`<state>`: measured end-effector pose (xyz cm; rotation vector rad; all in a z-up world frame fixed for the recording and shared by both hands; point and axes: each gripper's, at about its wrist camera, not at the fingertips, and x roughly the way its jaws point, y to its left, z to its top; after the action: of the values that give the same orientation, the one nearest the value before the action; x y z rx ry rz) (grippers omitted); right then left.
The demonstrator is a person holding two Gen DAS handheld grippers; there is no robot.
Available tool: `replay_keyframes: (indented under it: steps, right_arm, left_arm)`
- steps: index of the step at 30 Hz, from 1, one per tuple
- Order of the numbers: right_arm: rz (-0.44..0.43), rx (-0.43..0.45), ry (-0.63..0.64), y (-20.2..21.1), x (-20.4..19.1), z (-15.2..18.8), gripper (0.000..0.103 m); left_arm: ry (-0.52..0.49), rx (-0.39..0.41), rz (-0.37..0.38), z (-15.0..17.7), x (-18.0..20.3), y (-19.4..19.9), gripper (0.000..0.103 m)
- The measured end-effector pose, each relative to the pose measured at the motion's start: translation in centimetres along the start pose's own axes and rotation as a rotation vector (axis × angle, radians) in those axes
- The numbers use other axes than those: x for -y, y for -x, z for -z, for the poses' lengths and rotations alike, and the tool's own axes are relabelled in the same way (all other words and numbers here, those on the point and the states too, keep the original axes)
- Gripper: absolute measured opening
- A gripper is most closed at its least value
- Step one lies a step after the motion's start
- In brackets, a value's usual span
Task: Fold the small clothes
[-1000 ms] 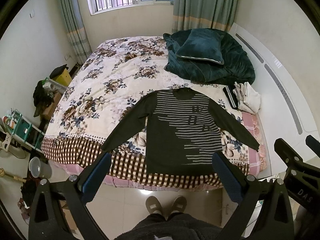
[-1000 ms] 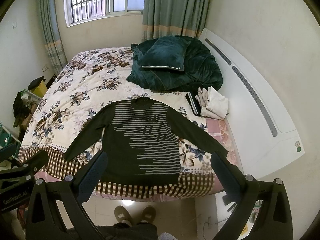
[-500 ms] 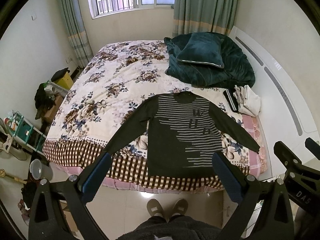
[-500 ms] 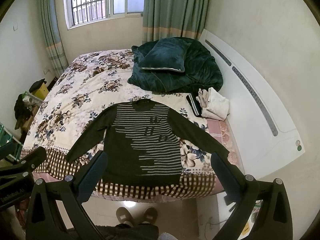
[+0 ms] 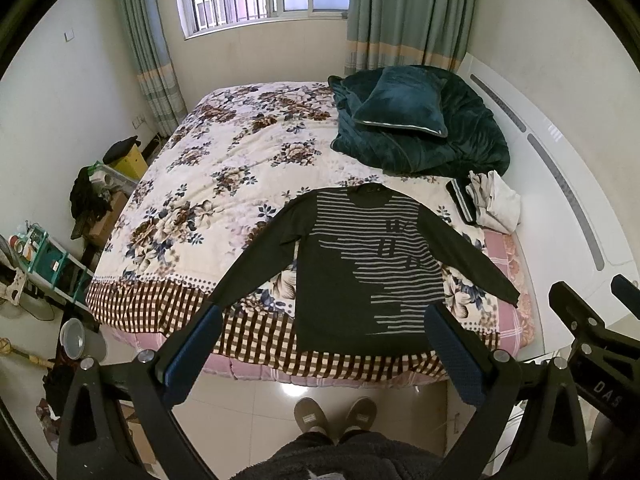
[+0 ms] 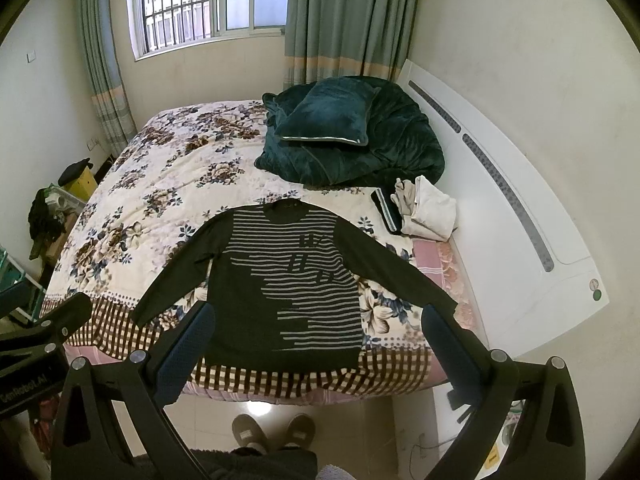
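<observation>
A dark long-sleeved sweater with grey stripes lies flat, face up, near the front edge of the bed, sleeves spread, collar towards the far side. It also shows in the right wrist view. My left gripper is open and empty, held well above the floor in front of the bed. My right gripper is open and empty, beside the left one. Neither touches the sweater.
The bed has a floral quilt with a checked border. A dark green blanket and pillow lie at the back right. Folded white and dark clothes sit by the white headboard. Clutter stands on the left floor.
Both grippers have drawn back and risen a little, so the bed and sweater look slightly farther and higher in view. The sweater has not moved. Both grippers stay open.
</observation>
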<state>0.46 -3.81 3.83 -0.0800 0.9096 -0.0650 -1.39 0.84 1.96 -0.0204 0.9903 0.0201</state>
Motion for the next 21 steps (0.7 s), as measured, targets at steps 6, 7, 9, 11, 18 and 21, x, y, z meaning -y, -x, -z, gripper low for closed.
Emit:
replay_keyframes:
  steps: [6,7,9,11,18,21]
  right_arm:
    - [-0.002,0.0,-0.001,0.1,0.0,0.1,0.103]
    - [-0.001,0.001,-0.002,0.1,0.0,0.1,0.103]
    - [-0.002,-0.001,0.001,0.1,0.0,0.2,0.103]
    - [-0.002,-0.008,0.001,0.6,0.2,-0.5,0.103]
    - [0.0,-0.005,-0.007,1.6,0.8,-1.4,0.103]
    - [0.0,-0.005,-0.004,1.5,0.8,-1.3,0.103]
  left_arm:
    - [0.001,0.001,0.0,-0.1,-0.2,0.2,0.103]
    - [0.001,0.002,-0.001,-0.1,-0.1,0.2,0.103]
    - [-0.001,0.002,0.001,-0.1,-0.2,0.2,0.103]
    - [-0.003,0.0,-0.002,-0.2,-0.2,0.2,0.103]
    - [-0.001,0.002,-0.003,-0.1,-0.4,0.4,0.103]
    - [-0.001,0.004,-0.003,-0.2,-0.5,0.5,0.103]
